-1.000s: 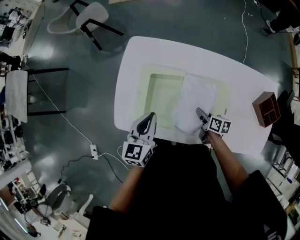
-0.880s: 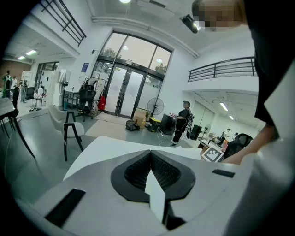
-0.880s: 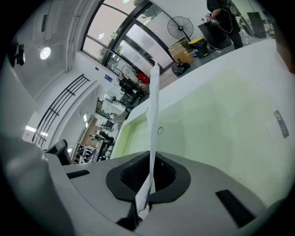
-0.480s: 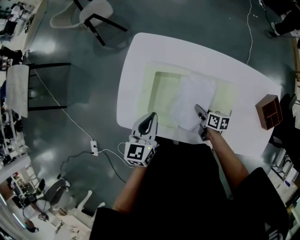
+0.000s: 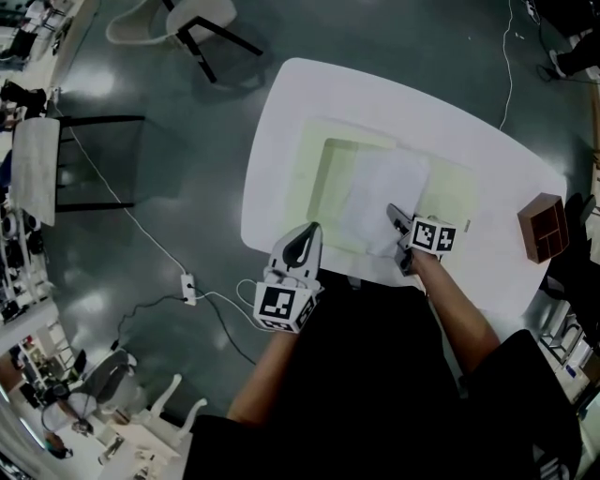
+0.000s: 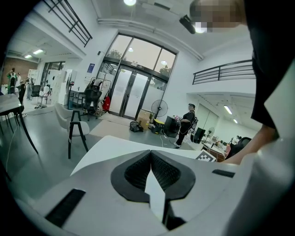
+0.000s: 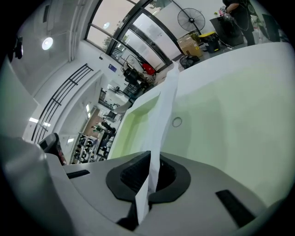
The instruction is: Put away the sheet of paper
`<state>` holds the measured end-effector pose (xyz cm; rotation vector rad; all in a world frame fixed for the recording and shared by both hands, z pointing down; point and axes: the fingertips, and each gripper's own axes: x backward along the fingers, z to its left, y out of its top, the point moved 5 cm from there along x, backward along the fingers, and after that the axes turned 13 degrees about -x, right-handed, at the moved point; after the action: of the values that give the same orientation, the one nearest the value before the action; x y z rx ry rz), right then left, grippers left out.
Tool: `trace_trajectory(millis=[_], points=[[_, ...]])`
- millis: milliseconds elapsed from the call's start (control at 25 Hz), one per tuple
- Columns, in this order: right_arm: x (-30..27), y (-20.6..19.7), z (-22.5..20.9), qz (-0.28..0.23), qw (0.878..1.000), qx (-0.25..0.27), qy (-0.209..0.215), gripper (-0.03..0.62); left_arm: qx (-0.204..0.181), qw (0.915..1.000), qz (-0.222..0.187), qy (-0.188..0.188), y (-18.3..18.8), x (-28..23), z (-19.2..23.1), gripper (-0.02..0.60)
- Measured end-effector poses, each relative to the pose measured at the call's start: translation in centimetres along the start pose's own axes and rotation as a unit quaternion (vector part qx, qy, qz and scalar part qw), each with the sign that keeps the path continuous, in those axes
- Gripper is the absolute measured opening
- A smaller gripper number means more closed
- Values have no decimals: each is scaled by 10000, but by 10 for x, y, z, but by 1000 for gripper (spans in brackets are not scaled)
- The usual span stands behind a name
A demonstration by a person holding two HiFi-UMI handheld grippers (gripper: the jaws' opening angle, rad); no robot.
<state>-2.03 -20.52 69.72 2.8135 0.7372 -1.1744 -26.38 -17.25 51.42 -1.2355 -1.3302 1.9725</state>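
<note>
Bright, even lighting; fisheye-warped edges

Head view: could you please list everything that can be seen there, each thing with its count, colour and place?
table: one, white, on the dark grey floor.
tray: one, pale green, on the table.
sheet of paper: one, white, over the tray, its near edge pinched.
wooden box: one, brown, at the table's right end.
chair: at least one, white seat with black legs, beyond the table.
power strip: one, white, on the floor left of the table.
left gripper: one, grey and white, jaws together, at the table's near edge.
right gripper: one, grey and white, shut on the sheet of paper.
</note>
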Motion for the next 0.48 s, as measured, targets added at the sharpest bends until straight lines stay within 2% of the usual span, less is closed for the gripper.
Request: trace_trajectory(millis=[480], points=[[-28, -8, 19, 179, 9997, 169, -46, -2, 184, 9998, 3, 14, -14, 18, 16, 3]])
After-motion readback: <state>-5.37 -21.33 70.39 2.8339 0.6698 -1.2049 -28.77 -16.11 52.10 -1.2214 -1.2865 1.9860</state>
